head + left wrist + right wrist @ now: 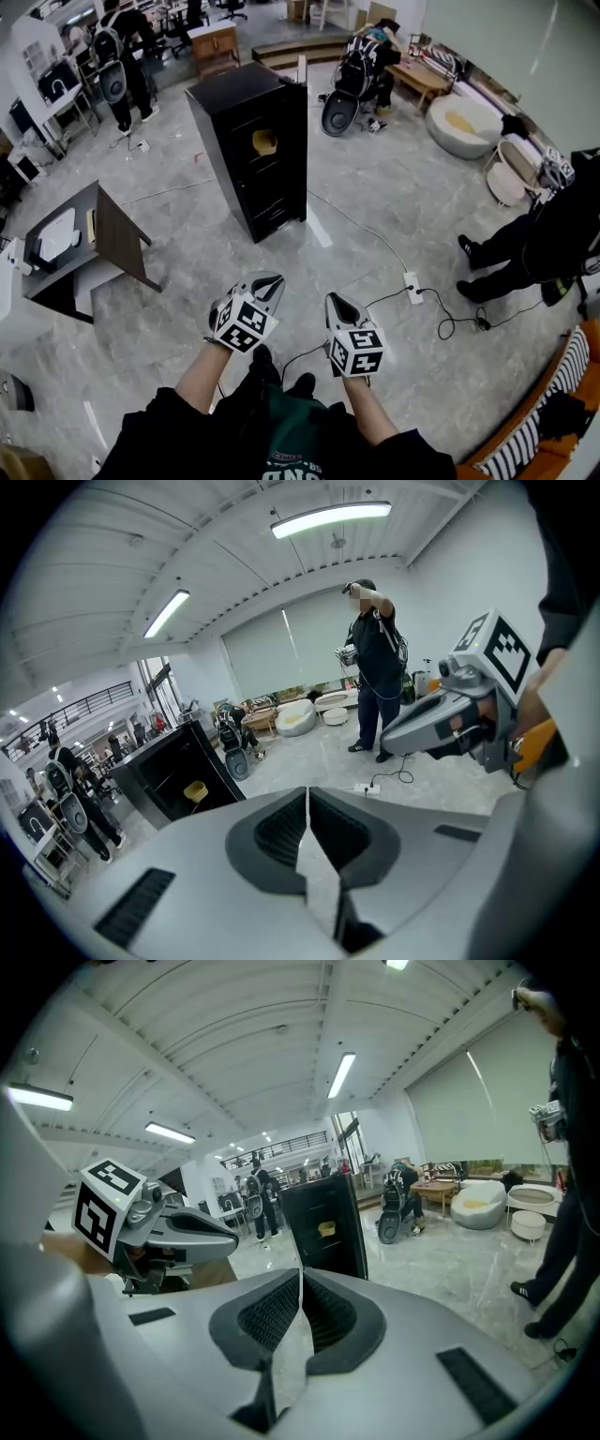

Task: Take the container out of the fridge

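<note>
- The left tool [307,801] was clenched: in the left gripper view its two jaws met along a thin seam at the tips, with nothing between them.
- The right tool [300,1283] was clenched too, its ribbed pads pressed together at the front and gripping nothing.
- In the head view both tools were held low in front of the person's body, side by side but apart, tips pointing forward over the grey stone floor [375,187].
- The fridge [253,150], a tall black cabinet, stood on the floor well ahead of both tools, upright and alone.
- The container [264,142], small and yellow, sat inside the fridge in its upper part, showing against the dark interior. It was well apart from either tool.
- Whether the fridge front was open or glazed could not be told.
- A white power strip [412,286] lay on the floor to the right of the tools, with a black cable running from it.
- A dark table [98,225] with a white thing on top stood to the left of the fridge.
- A person in black clothes [539,239] was at the right edge of the head view. Others stood farther back, behind the fridge.
- A pale round seat [464,122] lay near the far wall, to the right.
- An orange sofa [562,412] with a striped cushion filled the lower right corner.
</note>
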